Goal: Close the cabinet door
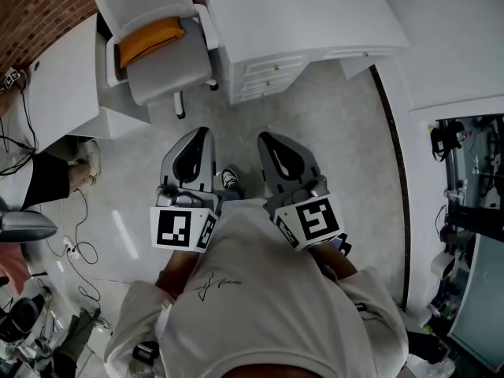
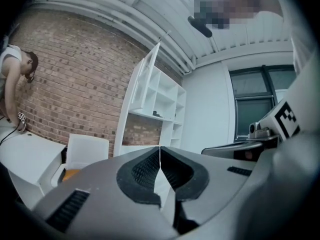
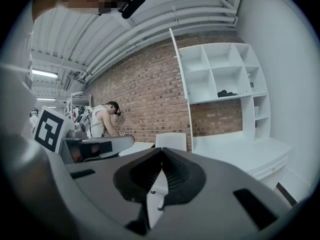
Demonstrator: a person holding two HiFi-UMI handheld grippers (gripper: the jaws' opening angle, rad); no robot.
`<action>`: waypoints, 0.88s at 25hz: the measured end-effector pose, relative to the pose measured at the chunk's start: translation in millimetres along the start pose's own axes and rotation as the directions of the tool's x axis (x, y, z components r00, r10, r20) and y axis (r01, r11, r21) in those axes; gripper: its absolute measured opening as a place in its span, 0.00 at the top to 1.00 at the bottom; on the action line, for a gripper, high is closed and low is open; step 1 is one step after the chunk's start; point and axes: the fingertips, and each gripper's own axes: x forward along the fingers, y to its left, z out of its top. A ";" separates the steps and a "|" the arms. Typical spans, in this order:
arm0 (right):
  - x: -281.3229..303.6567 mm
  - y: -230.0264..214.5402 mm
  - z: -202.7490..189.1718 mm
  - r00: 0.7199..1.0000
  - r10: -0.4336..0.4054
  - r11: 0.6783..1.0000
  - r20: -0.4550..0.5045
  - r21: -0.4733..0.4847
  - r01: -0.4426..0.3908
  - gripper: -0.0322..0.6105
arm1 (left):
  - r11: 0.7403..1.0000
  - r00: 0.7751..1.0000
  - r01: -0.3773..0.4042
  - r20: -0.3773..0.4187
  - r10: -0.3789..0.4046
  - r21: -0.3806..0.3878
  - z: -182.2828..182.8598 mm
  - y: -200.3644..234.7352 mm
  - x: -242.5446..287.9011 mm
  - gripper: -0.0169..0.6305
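A tall white shelf unit (image 3: 225, 74) stands on a white desk against the brick wall. A thin white door panel (image 3: 181, 84) swings out from its left side; it shows again as a framed door (image 2: 146, 79) in the left gripper view. Both grippers are held close to the person's chest, well short of the unit and pointing toward it. My left gripper (image 1: 200, 138) (image 2: 160, 151) is shut with nothing between its pads. My right gripper (image 1: 269, 142) (image 3: 161, 153) is likewise shut and empty. The head view does not show the door.
The white desk (image 1: 315, 14) with drawers (image 1: 264, 73) lies straight ahead. A white chair (image 1: 157, 61) with an orange cushion (image 1: 150, 39) stands to its left. Another person (image 3: 102, 119) bends over a table at the left. Cables (image 1: 79, 246) trail on the floor. Dark equipment (image 1: 472, 211) lines the right.
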 end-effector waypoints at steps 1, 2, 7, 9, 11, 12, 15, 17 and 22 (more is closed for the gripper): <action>4.0 1.0 1.1 1.000 0.000 1.000 0.001 -0.002 0.000 0.91 | 1.000 1.000 0.010 -0.009 -0.010 0.001 -1.1 1.3 3.1 0.95; 6.9 2.5 2.2 1.000 -0.001 1.000 0.002 -0.004 0.001 0.91 | 1.000 1.000 0.015 -0.013 -0.015 0.000 -1.2 2.8 4.8 0.95; 10.6 4.5 11.7 1.000 -0.005 1.000 0.025 -0.024 0.006 0.91 | 1.000 1.000 0.019 -0.004 -0.019 -0.010 3.5 8.8 7.1 0.95; 10.7 -0.2 12.3 1.000 -0.008 1.000 0.028 -0.026 0.009 0.91 | 1.000 1.000 0.015 -0.001 -0.015 -0.014 3.7 8.6 10.1 0.95; 11.5 -5.3 12.7 1.000 -0.009 1.000 0.027 -0.028 0.009 0.91 | 1.000 1.000 0.011 0.004 -0.011 -0.014 5.0 7.3 13.6 0.95; 12.9 -7.2 13.5 1.000 -0.008 1.000 0.028 -0.029 0.008 0.91 | 1.000 1.000 0.010 0.006 -0.010 -0.013 6.0 7.3 15.4 0.95; 22.5 -12.0 19.5 0.999 0.001 1.000 0.040 -0.029 0.000 0.91 | 1.000 1.000 -0.004 0.009 0.004 -0.009 8.4 11.7 23.2 0.95; 30.2 -18.2 22.5 0.999 0.014 0.999 0.045 -0.047 -0.012 0.91 | 1.000 1.000 -0.020 0.013 0.020 -0.006 10.6 15.8 31.2 0.95; 51.8 -47.3 39.0 0.997 0.039 0.997 0.066 -0.073 -0.034 0.91 | 0.999 0.999 -0.048 0.023 0.048 0.007 21.6 19.3 62.6 0.95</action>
